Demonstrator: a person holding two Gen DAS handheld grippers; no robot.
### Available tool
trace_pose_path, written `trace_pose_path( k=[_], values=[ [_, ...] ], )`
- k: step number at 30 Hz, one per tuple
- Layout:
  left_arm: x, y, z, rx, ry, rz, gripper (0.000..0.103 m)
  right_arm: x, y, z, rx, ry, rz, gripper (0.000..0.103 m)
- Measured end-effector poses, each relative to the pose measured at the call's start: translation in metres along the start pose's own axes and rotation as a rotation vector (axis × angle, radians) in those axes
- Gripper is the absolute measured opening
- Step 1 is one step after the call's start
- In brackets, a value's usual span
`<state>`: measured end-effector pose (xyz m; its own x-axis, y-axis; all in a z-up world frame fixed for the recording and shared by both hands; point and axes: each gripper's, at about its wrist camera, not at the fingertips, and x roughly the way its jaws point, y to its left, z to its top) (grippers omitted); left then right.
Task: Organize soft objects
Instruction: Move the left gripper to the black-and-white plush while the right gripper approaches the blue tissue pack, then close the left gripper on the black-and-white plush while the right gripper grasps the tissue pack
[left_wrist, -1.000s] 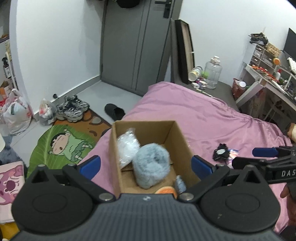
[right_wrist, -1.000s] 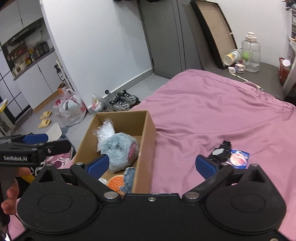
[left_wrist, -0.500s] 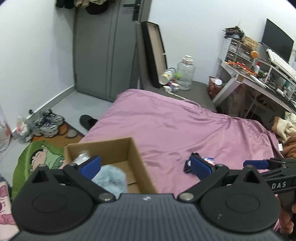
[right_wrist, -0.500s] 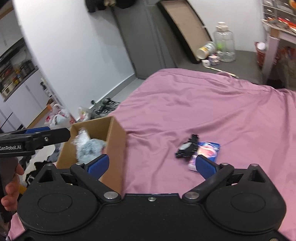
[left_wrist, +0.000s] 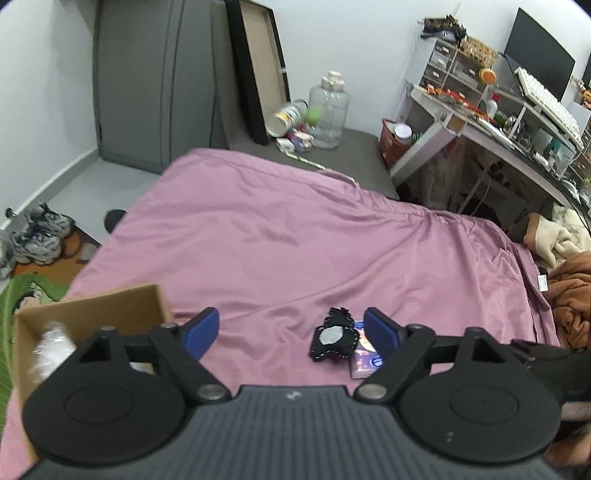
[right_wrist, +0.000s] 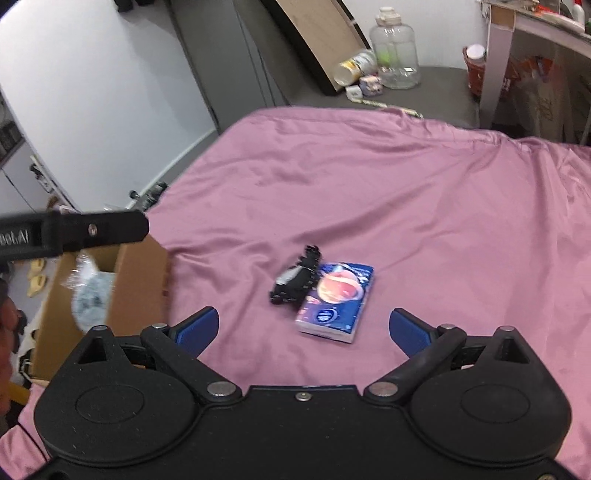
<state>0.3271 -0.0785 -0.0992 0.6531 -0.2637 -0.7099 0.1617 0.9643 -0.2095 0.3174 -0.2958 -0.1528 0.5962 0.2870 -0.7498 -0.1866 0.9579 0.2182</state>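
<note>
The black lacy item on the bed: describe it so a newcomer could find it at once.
Start at the pink bedsheet, then find the cardboard box at its edge. Beside it lies a blue tissue pack; the black lacy item touches it, frilly-edged with a grey centre patch.

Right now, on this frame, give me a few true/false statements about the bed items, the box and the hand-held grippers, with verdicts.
1. The black frilly item lies inside the cardboard box. False: it lies on the pink bedsheet, outside the box.
2. The blue tissue pack touches the black frilly item. True.
3. The right hand-held gripper is clamped on the tissue pack. False: its pads stand apart, touching nothing.
4. A fluffy grey-blue item is in the box. True.
5. The left hand-held gripper holds something. False: its jaws are closing, with nothing pressed between the pads.
</note>
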Motion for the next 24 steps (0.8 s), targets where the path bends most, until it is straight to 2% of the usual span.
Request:
trace_pose_path(
  k=[7,12,15,17,19,24],
  values=[
    [0.052,-0.003,0.003,-0.040,0.108,-0.013,0.069,0.045,-0.009,-0.006,0.020,0.062,-0.036,0.092],
    [0.071,-0.007,-0.001,-0.044,0.135,-0.010,0.066,0.065,-0.010,-0.009,0.038,0.079,-0.041,0.086],
    [0.082,-0.008,-0.002,-0.047,0.149,-0.021,0.066,0.076,-0.010,-0.010,0.041,0.084,-0.064,0.076],
    [0.090,-0.010,-0.003,-0.046,0.162,-0.031,0.066,0.078,-0.013,-0.012,0.045,0.076,-0.089,0.060],
    [0.099,-0.014,-0.005,-0.035,0.178,-0.044,0.066,0.076,-0.018,-0.014,0.055,0.059,-0.107,0.051],
    [0.122,-0.025,-0.012,-0.011,0.212,-0.066,0.066,0.067,-0.034,-0.018,0.072,0.041,-0.109,0.050]
  ],
)
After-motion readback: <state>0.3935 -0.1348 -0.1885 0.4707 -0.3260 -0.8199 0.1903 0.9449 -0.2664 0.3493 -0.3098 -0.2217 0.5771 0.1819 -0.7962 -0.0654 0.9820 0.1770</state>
